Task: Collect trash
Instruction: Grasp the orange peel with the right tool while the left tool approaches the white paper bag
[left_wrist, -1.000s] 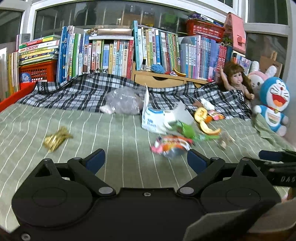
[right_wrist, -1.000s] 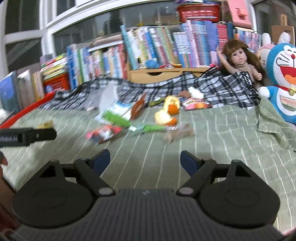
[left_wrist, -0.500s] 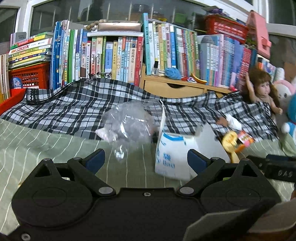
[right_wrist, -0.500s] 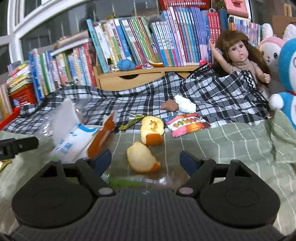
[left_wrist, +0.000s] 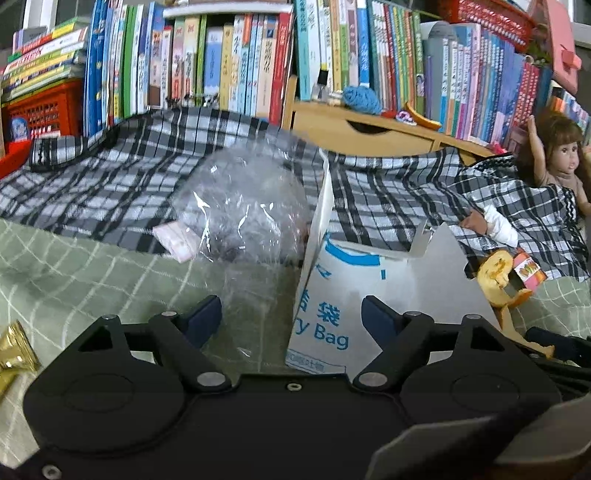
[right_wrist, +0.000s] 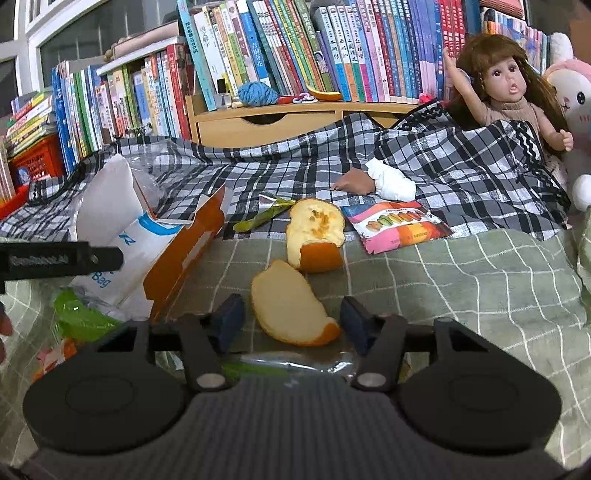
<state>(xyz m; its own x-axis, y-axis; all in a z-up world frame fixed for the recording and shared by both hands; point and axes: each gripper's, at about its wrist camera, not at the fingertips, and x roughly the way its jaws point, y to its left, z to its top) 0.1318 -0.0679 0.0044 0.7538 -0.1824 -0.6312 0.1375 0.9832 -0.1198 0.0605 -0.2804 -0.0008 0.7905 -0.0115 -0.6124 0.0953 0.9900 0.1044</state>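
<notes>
- While its jaws are closing, the right tool (right_wrist: 291, 321) straddles a curved piece of orange peel with pale pith (right_wrist: 291, 306) that lies on the green checked bedspread (right_wrist: 480, 295); the dark blue pads stand just beside the peel on either side and do not press on it.
- Under the same tool's fingers lies a clear crinkled wrapper with a green strip (right_wrist: 284, 363).
- Just ahead of the right tool sits a second, larger piece of orange peel (right_wrist: 314, 236), and beyond it to the right a pink and orange snack packet printed with macarons (right_wrist: 399, 225), partly on the black and white plaid cloth (right_wrist: 461, 173).
- To the left of the right tool a white paper bag with blue lettering (right_wrist: 122, 236) lies open, its inner face orange.
- With its jaws also closing, the left tool (left_wrist: 291, 317) holds nothing; between its pads are the lower edge of a crumpled clear plastic bag (left_wrist: 243, 210) and the corner of the same white paper bag (left_wrist: 343, 295), neither pressed.
- Far to the left of the left tool a gold foil wrapper (left_wrist: 14, 347) rests on the bedspread.
- Well beyond both tools stands a row of colourful books (left_wrist: 221, 62) above a wooden drawer box (left_wrist: 369, 129).
- At the far right a brown-haired doll (right_wrist: 506, 88) leans on the plaid cloth beside a pink plush rabbit (right_wrist: 569, 96).
</notes>
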